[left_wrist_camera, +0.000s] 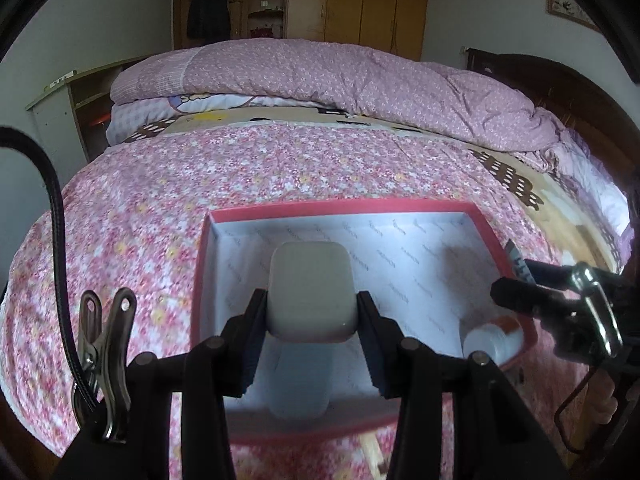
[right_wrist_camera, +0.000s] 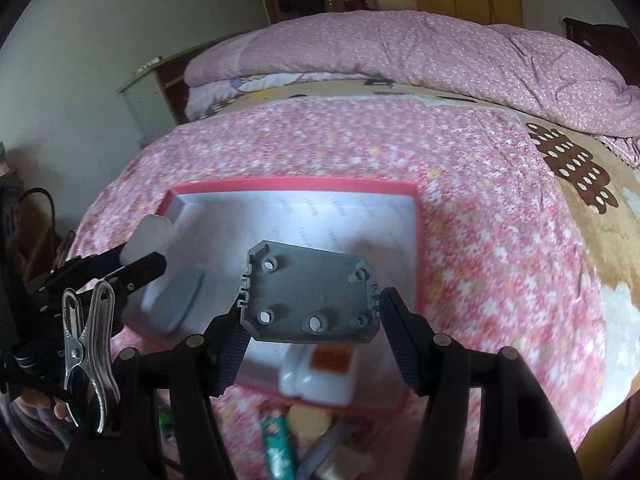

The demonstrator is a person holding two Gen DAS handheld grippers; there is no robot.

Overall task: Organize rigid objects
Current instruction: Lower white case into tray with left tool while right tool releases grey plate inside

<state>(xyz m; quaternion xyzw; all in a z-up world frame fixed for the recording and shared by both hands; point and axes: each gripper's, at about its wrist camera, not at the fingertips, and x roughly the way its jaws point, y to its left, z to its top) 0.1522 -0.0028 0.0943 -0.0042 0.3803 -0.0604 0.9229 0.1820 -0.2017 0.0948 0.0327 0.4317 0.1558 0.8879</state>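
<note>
We hold both items over the red box (left_wrist_camera: 494, 236) on the bed (left_wrist_camera: 160, 184). Our left gripper (left_wrist_camera: 311, 338) pinches a white block (left_wrist_camera: 310, 292) above the box's left half. Our right gripper (right_wrist_camera: 312, 344) clamps a grey plate (right_wrist_camera: 308, 300) above a white bottle (right_wrist_camera: 320, 380) inside. We judge placing is underway; next, lower each and release.

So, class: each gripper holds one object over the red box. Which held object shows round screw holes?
The grey plate in the right gripper; the left gripper holds a smooth white block without holes.
</note>
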